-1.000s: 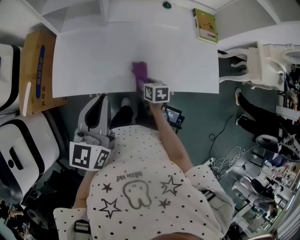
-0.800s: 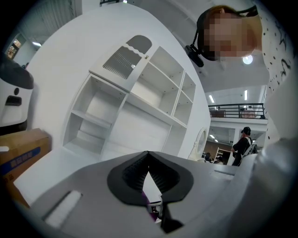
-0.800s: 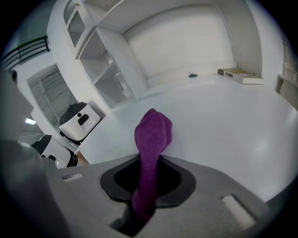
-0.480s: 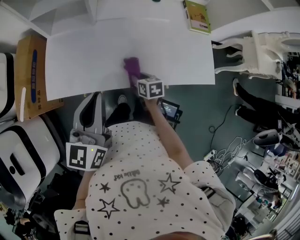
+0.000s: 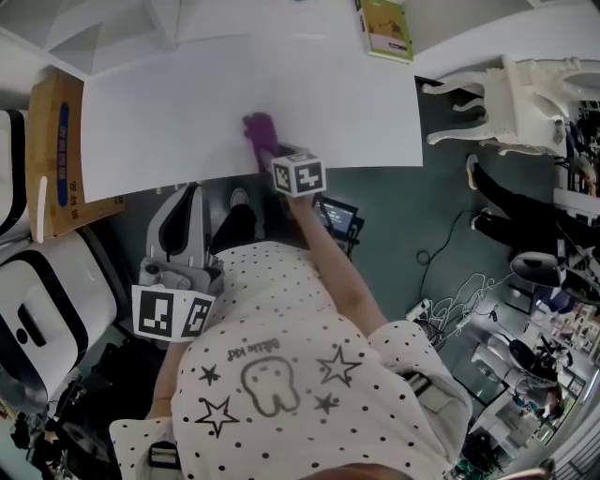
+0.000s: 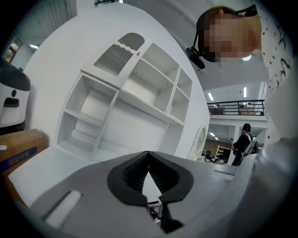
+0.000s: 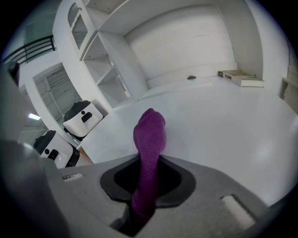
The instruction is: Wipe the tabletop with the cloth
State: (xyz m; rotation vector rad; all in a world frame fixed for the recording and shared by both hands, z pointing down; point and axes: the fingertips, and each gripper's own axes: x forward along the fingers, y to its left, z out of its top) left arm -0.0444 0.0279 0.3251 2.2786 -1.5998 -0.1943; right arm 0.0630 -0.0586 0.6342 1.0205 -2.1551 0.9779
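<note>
A purple cloth (image 5: 259,129) lies bunched on the white tabletop (image 5: 159,103) just inside its near edge, about mid-width. My right gripper (image 5: 268,152) is shut on it. In the right gripper view the cloth (image 7: 150,132) rises from between the jaws of the right gripper (image 7: 148,174) and folds forward over the tabletop (image 7: 223,121). My left gripper (image 5: 190,199) hangs below the table's near edge, beside the person's body and off the table. In its own view the left gripper (image 6: 149,179) has its pads together with nothing between them.
A green book (image 5: 384,28) lies at the table's far right corner, and a small dark object (image 7: 191,77) sits near the back. A cardboard box (image 5: 52,141) and white appliances (image 5: 37,300) stand to the left, a white chair (image 5: 525,103) to the right. White shelving (image 6: 135,97) backs the table.
The whole head view has shifted left and up. The right gripper and cloth stay near the same spot by the table's near edge. The left gripper has not moved.
</note>
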